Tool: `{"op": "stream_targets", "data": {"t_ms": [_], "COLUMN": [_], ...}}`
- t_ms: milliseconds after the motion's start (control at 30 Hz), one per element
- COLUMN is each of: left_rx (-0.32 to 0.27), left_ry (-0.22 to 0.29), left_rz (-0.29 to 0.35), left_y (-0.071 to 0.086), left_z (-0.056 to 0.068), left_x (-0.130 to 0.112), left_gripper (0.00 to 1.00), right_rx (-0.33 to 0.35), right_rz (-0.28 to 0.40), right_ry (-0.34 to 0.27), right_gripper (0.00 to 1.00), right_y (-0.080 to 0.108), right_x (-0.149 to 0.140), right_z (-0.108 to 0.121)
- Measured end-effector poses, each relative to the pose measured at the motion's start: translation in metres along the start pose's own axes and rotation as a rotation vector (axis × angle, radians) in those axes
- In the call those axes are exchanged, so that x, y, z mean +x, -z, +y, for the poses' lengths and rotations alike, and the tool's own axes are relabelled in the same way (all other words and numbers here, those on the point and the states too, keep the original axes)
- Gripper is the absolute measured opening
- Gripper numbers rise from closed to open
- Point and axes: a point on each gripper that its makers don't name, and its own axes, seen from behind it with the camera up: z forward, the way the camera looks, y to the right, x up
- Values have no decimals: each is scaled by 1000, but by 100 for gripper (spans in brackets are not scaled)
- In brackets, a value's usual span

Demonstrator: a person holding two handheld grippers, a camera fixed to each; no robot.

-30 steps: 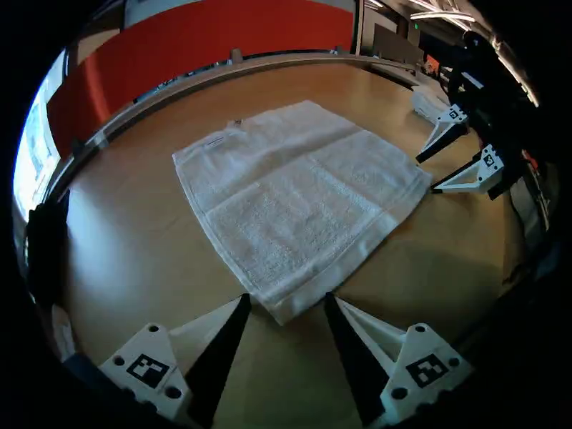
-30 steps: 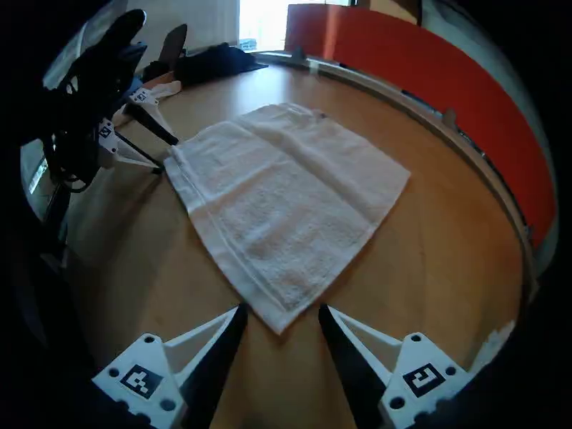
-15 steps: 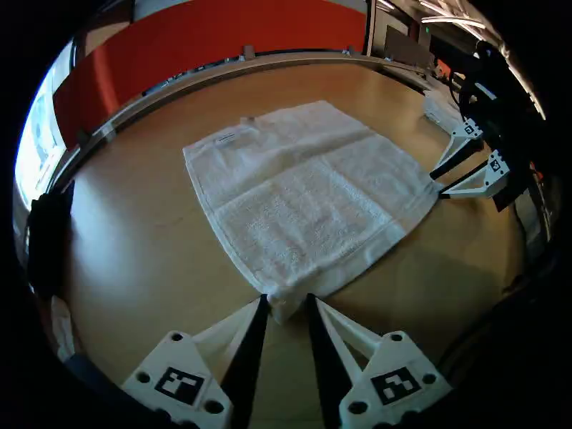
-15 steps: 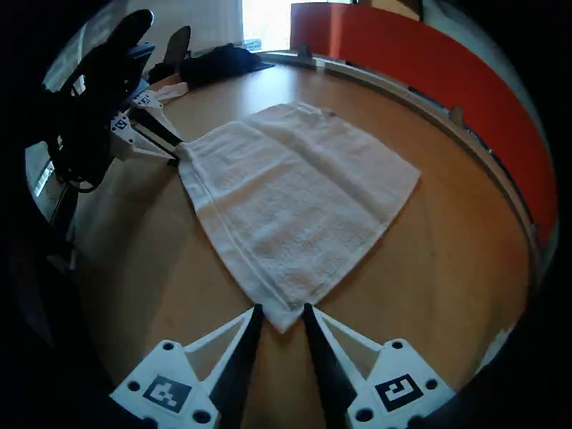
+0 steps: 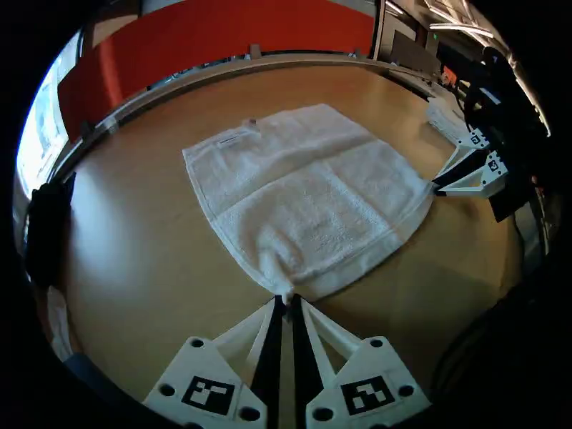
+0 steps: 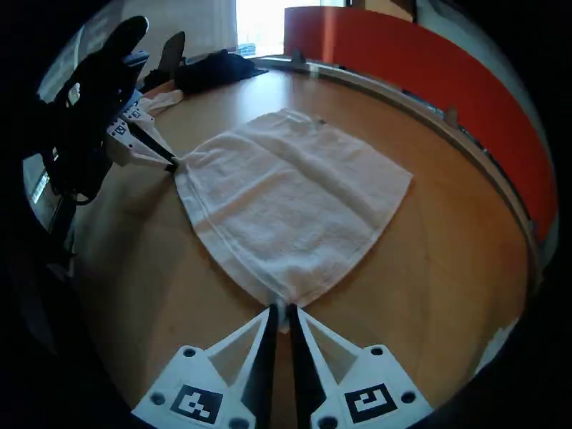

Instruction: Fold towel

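At two neighbouring corners of the towel (image 5: 307, 193) on the wood table (image 5: 143, 236), L gripper (image 5: 287, 302) & R gripper (image 6: 281, 309) each clamp narrow on its cloth.

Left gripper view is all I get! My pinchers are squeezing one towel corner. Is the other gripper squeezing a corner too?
Observer: Yes. In the right gripper view, the right gripper has its fingers nearly together, with a corner of the white towel pinched between them.
Operator: Is the towel crinkly there?
Observer: A bit. It gathers into a point at those fingers, and the rest lies flat on the wooden table.
Operator: Can you see my gripper from there?
Observer: Yes, the left gripper has its tips on the towel's corner at far left.
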Motion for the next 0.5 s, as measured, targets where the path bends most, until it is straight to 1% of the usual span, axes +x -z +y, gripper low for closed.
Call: {"op": "stream_targets", "data": {"t_ms": [167, 500], "left_rx": [-1, -1], "left_ry": [22, 76], "left_rz": [16, 50], "left_y": [8, 40], "left_z": [1, 0], "left_x": [10, 35], "left_gripper": [9, 9], "right_rx": [-7, -32], "right_rz": [28, 100], "right_ry": [-9, -8], "right_gripper": [11, 11], "right_y": [9, 37], "right_x": [10, 44], "right_z": [2, 6]}}
